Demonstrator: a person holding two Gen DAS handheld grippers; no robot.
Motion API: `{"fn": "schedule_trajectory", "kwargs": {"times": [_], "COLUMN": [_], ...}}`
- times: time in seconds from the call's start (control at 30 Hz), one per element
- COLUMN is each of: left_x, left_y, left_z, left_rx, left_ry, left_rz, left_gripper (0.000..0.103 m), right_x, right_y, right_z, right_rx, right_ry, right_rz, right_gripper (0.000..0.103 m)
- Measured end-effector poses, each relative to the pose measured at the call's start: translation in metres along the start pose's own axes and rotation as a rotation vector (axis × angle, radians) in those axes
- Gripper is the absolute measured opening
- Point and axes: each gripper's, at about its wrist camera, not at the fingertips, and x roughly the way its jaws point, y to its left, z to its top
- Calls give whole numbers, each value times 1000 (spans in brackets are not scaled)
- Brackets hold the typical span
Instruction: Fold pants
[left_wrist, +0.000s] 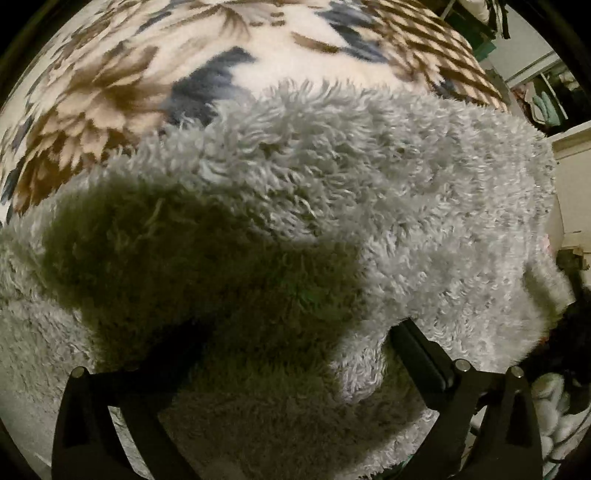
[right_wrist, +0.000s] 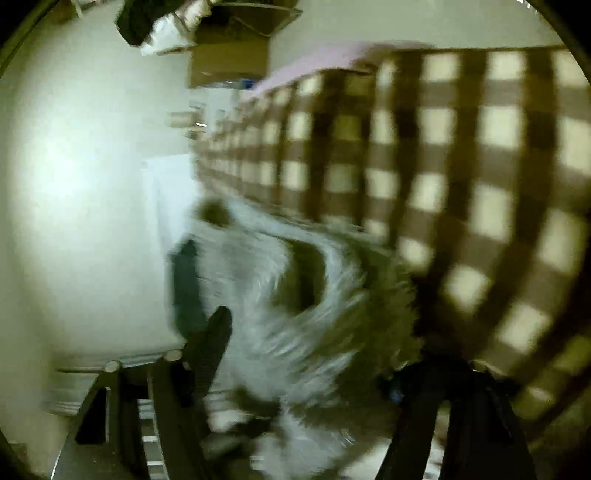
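**Fleece pants on patterned bed, both grippers engaged**

Left wrist view
- Pants (left_wrist: 332, 192): pale grey, shaggy fleece; spread across most of the frame, lying on the blanket. A large shadow covers the lower-left part of the fabric.
- Blanket (left_wrist: 122, 85): cream ground with brown and slate-blue leaf pattern, a brown check section at upper right; visible beyond the pants' far edge.
- Left gripper (left_wrist: 280, 354): two black fingers set wide apart at the bottom of the frame, fleece bunched between them. The right-hand finger (left_wrist: 421, 354) presses into the pile; the other is in shadow. Whether the fabric is actually clamped cannot be told.
- Room clutter at the right edge: too small to identify.

Right wrist view (heavy motion blur)
- Pants (right_wrist: 295, 332): a grey fleece fold curling up between the fingers, beside the draped check cloth.
- Right gripper (right_wrist: 306, 354): black fingers apart, one finger (right_wrist: 210, 343) at left touching the fleece; the other is hidden by fabric and blur. Grip cannot be told.
- Check cloth (right_wrist: 461, 166): brown and cream, hanging at right.
- Wall (right_wrist: 74, 184): pale, at left.
- Cardboard box (right_wrist: 229, 55): at top.
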Motion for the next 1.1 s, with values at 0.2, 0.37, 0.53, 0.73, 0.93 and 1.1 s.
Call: {"fn": "schedule_trajectory", "kwargs": {"times": [0.2, 0.37, 0.53, 0.73, 0.93, 1.1], "left_x": [16, 21, 18, -13, -73, -133], "left_y": [-26, -37, -53, -28, 10, 95], "left_z": [13, 23, 17, -1, -15, -41], "left_rx": [10, -11, -4, 8, -58, -178], "left_ry": [20, 27, 20, -12, -93, -161], "left_rz": [100, 135, 134, 97, 41, 0], "left_gripper": [103, 103, 103, 103, 103, 103], "right_x": [26, 46, 48, 42, 43, 66], "right_y": [-2, 15, 16, 66, 148, 211], "right_z": [5, -4, -14, -39, -80, -152], "right_rx": [-74, -138, -163, -270, -426, -558], "right_ry": [59, 72, 22, -31, -54, -16], "right_rz": [-91, -155, -295, -383, -416, -426], "right_gripper": [70, 67, 25, 17, 17, 17]}}
